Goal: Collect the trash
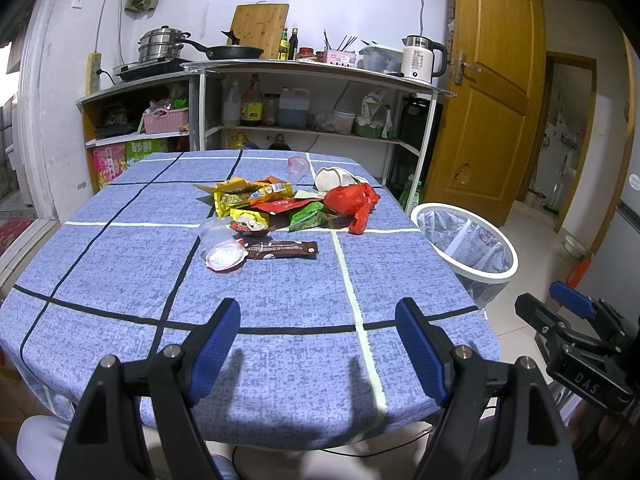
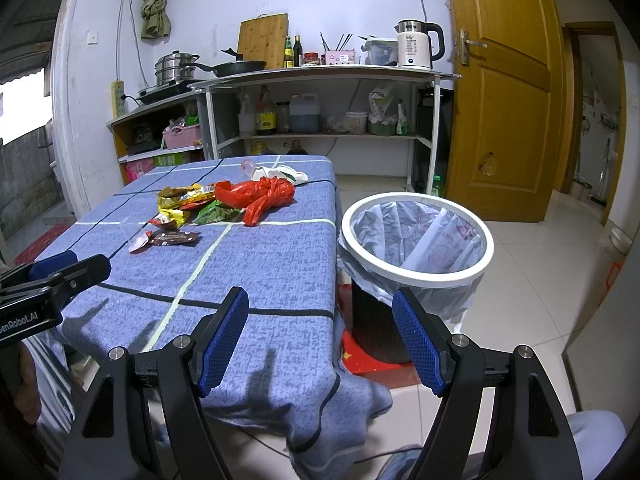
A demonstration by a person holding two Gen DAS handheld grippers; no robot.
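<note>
Trash lies in a pile at the far middle of the blue checked table (image 1: 120, 288): a red plastic bag (image 1: 354, 200), yellow wrappers (image 1: 244, 196), a green wrapper (image 1: 306, 216), a brown wrapper (image 1: 282, 250), a clear plastic cup (image 1: 220, 246) on its side and crumpled white paper cups (image 1: 334, 178). The red bag also shows in the right wrist view (image 2: 256, 196). A lined trash bin (image 2: 416, 236) stands on the floor right of the table. My left gripper (image 1: 318, 320) is open and empty over the table's near edge. My right gripper (image 2: 320, 316) is open and empty over the table's near right corner.
A small clear cup (image 1: 297, 166) stands behind the pile. Kitchen shelves (image 1: 280, 92) with pots, bottles and a kettle (image 1: 420, 58) line the back wall. A wooden door (image 1: 492, 92) is at the right. The right gripper shows at the left view's right edge (image 1: 576, 332).
</note>
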